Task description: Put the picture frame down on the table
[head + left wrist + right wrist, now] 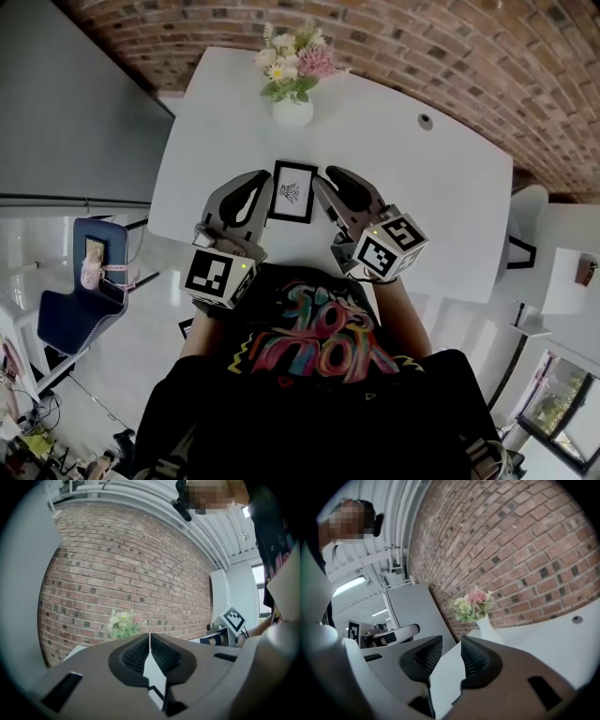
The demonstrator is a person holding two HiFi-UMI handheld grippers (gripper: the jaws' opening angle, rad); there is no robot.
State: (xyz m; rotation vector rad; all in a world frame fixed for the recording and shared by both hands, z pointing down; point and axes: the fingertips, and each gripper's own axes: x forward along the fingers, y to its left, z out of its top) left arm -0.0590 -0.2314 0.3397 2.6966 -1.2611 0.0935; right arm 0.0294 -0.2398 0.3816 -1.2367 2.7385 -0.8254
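The picture frame (pixel 292 191), black with a white mat and a small drawing, lies flat on the white table (pixel 441 220) between my two grippers. My left gripper (pixel 263 180) rests just left of the frame, its jaws closed together with nothing seen between them. In the left gripper view the pads (pixel 161 656) meet, and a black corner of the frame (pixel 156 693) shows below them. My right gripper (pixel 326 178) sits just right of the frame. In the right gripper view it (pixel 446 657) is open, with only bare table showing in the gap.
A white vase (pixel 292 111) of pink and white flowers (pixel 295 56) stands at the table's far edge, beyond the frame. A small round fitting (pixel 426 121) sits in the tabletop at the far right. A brick wall (pixel 450 47) runs behind. A blue chair (pixel 80 305) stands at the left.
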